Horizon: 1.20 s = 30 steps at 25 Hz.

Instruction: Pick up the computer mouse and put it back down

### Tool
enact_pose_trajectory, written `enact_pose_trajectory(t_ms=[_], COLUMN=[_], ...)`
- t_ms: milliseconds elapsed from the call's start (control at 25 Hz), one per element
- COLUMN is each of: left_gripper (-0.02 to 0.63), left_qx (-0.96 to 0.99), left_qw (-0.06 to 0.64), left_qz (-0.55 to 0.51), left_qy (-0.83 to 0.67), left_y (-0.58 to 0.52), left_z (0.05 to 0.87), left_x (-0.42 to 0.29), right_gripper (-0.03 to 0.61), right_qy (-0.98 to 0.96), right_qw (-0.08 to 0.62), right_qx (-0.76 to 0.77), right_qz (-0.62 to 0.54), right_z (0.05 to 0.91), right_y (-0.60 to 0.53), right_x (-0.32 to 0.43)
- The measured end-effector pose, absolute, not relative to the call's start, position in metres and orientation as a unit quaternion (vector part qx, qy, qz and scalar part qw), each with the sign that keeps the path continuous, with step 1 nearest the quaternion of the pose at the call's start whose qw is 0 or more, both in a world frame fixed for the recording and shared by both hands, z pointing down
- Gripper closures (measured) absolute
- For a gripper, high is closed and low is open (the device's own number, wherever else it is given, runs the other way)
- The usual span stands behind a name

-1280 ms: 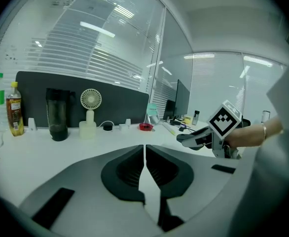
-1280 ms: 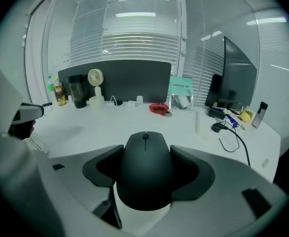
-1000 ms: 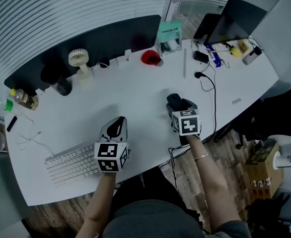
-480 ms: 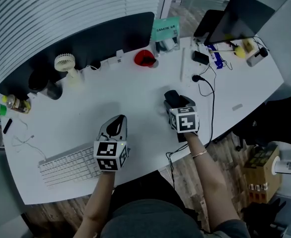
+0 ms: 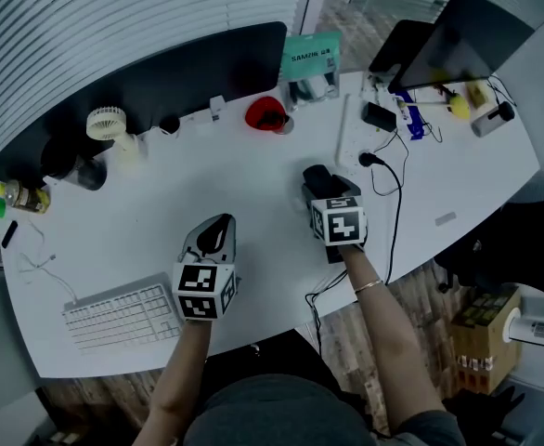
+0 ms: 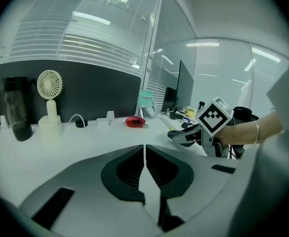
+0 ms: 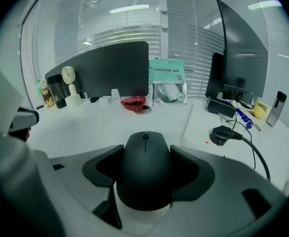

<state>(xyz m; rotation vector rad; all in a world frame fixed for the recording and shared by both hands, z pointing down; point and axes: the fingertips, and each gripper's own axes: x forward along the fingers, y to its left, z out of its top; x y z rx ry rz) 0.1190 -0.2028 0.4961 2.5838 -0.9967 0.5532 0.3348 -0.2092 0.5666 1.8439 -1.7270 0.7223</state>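
The right gripper (image 7: pixel 147 154) is gripping the mouse (image 7: pixel 145 181) by its sides with wide-spread fingers (image 7: pixel 101 169), probably for a steady placing on the counter (image 5: pixel 253 175), while the left gripper (image 6: pixel 144 154) is idling, fingers together.

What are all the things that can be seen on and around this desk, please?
desk: 1, white, under everything
mouse: 1, black, in the right claw
keyboard: 1, white, near left
fan: 1, cream, back left
bowl: 1, red, back middle
packet: 1, teal, behind bowl's right
monitor: 1, black, back right
plug: 1, black, right of mouse
left claw: 1, grey, shut, empty
right claw: 1, grey, shut on the mouse
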Motion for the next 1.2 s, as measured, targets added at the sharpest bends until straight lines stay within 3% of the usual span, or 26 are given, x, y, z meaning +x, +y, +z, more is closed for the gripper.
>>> enact_pose_trajectory(t_ms=[240,1200], left_gripper=[0.581,0.581], left_qx=[0.896,0.889], left_qw=[0.190,0.199], left_qz=[0.188,0.196], left_qy=[-0.354,-0.363], left_y=[-0.213,-0.226], left_z=[0.504,0.515], left_x=[0.133,0.141], right_gripper=[0.281,0.278], right_qy=[-0.636,-0.637], right_qw=[0.257,0.245], right_qx=[0.675,0.670], right_qz=[0.272,0.293], right_z=[0.576,0.592], right_y=[-0.223,-0.244], right_x=[0.347,0.351])
